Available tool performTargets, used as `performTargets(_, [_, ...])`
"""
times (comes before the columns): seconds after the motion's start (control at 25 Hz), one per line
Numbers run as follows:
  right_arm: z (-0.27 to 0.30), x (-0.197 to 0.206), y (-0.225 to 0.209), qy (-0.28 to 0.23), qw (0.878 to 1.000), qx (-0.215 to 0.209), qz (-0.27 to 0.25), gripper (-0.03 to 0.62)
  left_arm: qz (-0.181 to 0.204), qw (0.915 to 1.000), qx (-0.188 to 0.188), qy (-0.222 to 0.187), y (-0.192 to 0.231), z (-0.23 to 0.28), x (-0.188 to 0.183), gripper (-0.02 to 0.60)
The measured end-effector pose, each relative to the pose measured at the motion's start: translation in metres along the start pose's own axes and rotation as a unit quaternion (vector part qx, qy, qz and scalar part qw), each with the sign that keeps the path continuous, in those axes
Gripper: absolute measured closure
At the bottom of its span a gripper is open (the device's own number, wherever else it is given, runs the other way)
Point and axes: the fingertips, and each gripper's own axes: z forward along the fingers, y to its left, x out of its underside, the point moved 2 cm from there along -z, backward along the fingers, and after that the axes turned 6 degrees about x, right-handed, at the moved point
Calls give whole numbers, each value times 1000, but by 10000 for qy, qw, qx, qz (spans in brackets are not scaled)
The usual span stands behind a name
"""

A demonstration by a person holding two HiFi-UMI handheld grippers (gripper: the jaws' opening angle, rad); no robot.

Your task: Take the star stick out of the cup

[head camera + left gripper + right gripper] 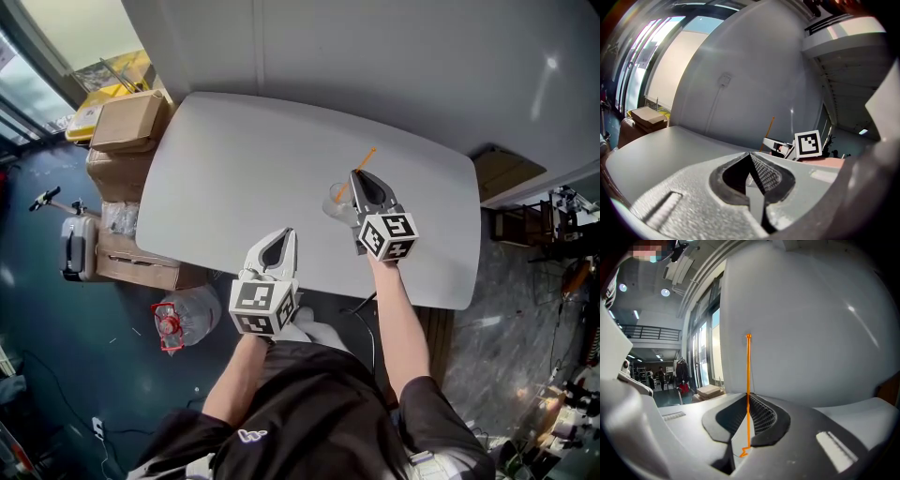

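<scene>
Right gripper (748,398) fingers clamp the orange star stick (748,366) upright; left gripper (751,155) fingers together.

Cluttered workroom: cardboard boxes (127,122) and suitcase (77,246) beside table (234,169).

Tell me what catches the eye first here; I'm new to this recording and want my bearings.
The thin orange star stick stands out, pinched in the shut jaws of the right gripper beside the clear cup near mid-table. The left gripper is shut and empty near the front edge of the grey table.
</scene>
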Motion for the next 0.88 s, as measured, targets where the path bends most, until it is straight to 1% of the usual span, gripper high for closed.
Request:
performTargets(0.16, [-11,-17,5,-245,9997,-84,-15,572,6,10000,53,-29,-4,-2,1,578])
performTargets(0.28, [-18,-29,13,-344,9988,-134,-336,572,27,10000,82,-31,-6,-4,0,578])
performTargets(0.4, [-25,-41,19,-481,9976,-160,-462,572,53,9999,132,-42,-10,-5,-1,578])
performTargets(0.64, [-46,-67,26,-823,9958,-60,-390,572,184,9996,145,-165,-14,-13,-8,578])
performTargets(0.88, [-73,-90,31,-985,9943,46,-395,572,251,9991,224,-273,-21,-16,-16,578])
